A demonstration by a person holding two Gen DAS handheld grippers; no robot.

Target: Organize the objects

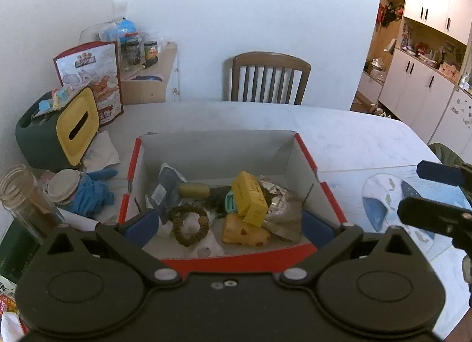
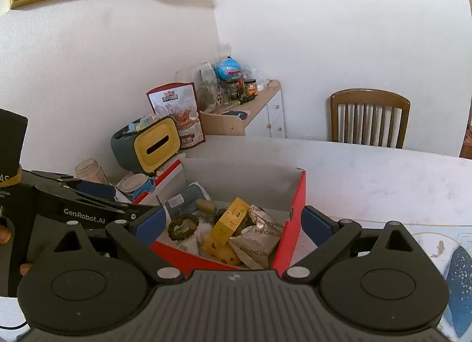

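Red-rimmed cardboard box point(image 1: 306, 159), resting on the white table point(image 1: 368, 138), holds from left to right a dark pouch point(image 1: 166, 185), a beaded bracelet point(image 1: 190, 224), a yellow carton point(image 1: 249, 197), a soft-looking cheese-shaped toy point(image 1: 246, 231) and a crinkled foil packet point(image 1: 280, 197). All look light; the stiff carton probably suits a pinch across its flat faces, whereas the foil may slip or crumple. Left claw point(image 1: 228, 224) and right claw point(image 2: 233, 224) both stand fully open and empty over the box.

White marble-look bench point(image 1: 339, 132): red-edged cardboard box point(image 1: 306, 153), green-yellow tissue holder point(image 1: 59, 132), blue glove point(image 1: 91, 194), glass jar point(image 1: 26, 200), fish-print mat point(image 1: 392, 203), snack bag point(image 1: 94, 76).
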